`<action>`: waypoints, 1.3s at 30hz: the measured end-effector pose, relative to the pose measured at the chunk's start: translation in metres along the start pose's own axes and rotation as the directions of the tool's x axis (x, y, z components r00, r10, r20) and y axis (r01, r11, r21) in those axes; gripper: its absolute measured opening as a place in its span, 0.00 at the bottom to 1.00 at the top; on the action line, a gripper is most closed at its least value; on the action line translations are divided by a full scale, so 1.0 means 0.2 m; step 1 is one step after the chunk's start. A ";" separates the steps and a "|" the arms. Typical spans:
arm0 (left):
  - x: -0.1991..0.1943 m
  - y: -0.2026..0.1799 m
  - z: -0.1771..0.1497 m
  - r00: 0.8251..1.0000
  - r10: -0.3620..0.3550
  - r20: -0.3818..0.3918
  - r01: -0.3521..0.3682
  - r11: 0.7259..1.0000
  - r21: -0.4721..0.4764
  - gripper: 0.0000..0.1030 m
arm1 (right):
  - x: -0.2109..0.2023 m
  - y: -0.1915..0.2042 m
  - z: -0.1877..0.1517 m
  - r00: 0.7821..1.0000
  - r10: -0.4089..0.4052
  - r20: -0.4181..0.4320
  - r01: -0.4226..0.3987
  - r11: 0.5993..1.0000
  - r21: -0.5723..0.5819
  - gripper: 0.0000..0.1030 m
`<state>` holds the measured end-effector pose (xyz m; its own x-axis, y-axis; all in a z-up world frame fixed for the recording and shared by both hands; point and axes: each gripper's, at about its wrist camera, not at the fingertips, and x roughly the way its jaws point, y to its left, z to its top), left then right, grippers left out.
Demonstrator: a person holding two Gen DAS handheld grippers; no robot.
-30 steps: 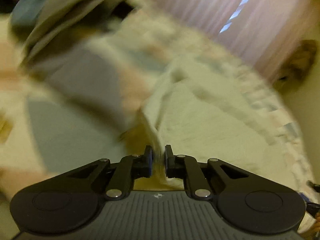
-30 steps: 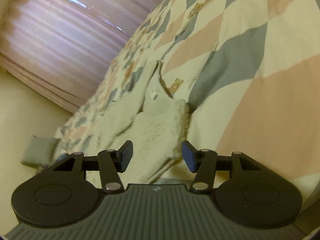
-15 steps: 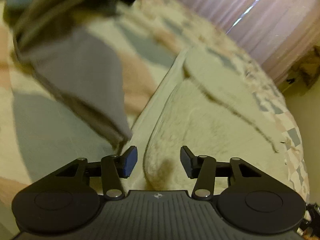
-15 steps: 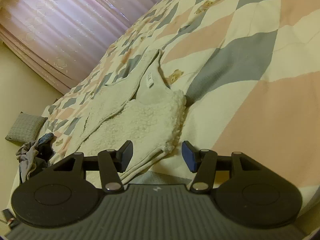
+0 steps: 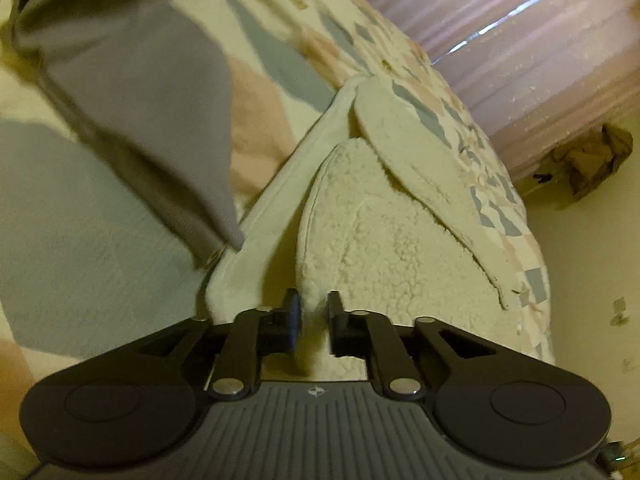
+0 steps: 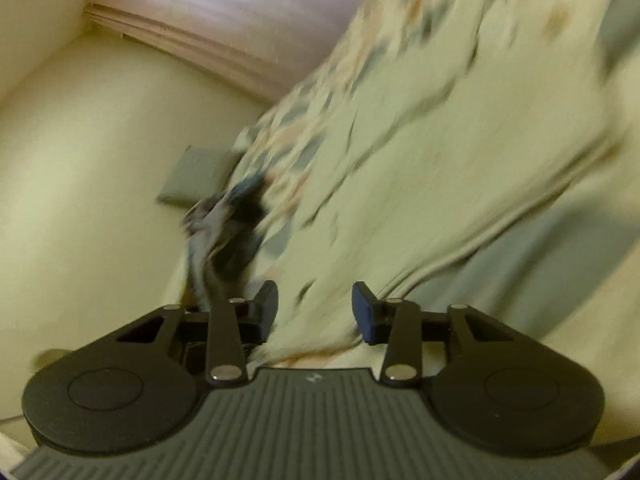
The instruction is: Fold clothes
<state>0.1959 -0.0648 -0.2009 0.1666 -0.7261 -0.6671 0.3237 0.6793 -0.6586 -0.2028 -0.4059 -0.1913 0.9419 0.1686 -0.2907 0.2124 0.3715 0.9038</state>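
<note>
A cream fleece garment lies on the checked quilt of a bed, with a lapel folded back along its left side. My left gripper sits at its near edge, jaws almost together with a fold of the fleece pinched between them. The right wrist view is blurred by motion. There the cream garment stretches across the quilt to the upper right, and my right gripper stands open over the bed's edge with nothing between its fingers.
A grey sleeve-like piece of cloth hangs in from the upper left over the quilt. A dark pile of clothes and a grey cushion lie on the floor beside the bed. Pink curtains hang behind.
My left gripper, open half a second ago, has shut on the fleece's near edge. The right gripper, still open, has swung sharply toward the bed's edge and floor, blurring its view.
</note>
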 end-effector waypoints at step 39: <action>0.00 0.21 -0.10 0.996 -0.080 0.030 0.078 0.994 0.070 0.09 | 0.27 -0.12 -0.16 0.986 -0.146 -0.078 0.152 0.984 0.088 0.06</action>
<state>0.1906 -0.0342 -0.2365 0.1680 -0.7813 -0.6011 0.4003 0.6113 -0.6827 -0.1665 -0.3761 -0.2391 0.8777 0.1834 -0.4428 0.3755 0.3109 0.8731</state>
